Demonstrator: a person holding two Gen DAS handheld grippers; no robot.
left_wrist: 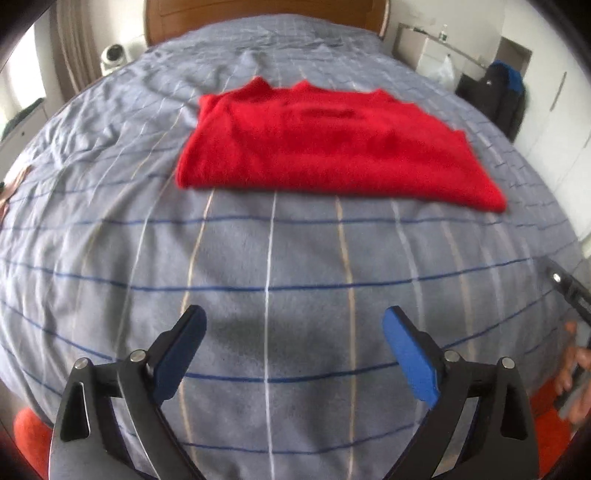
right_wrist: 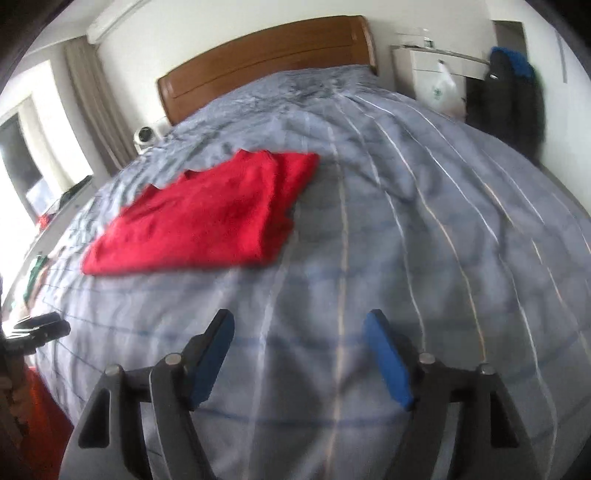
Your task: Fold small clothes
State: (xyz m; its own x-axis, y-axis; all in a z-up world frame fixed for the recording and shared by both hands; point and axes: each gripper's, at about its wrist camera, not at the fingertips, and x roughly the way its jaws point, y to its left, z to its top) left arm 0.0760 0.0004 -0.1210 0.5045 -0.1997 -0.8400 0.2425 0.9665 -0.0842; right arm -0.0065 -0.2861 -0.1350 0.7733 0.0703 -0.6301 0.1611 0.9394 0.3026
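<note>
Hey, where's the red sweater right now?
The red sweater lies folded on the grey striped bedspread, mid-bed between the wooden headboard and both open grippers, touching neither.

Bare bedspread [left_wrist: 280, 258] before the jaws; folded red garment [left_wrist: 332, 147] farther up, nothing between

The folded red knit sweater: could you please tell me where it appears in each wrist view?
Left wrist view: the folded red knit sweater lies upper centre on the grey striped bedspread.
Right wrist view: it lies left of centre, mid-height.
Shared landmark: the brown wooden headboard beyond it.
</note>
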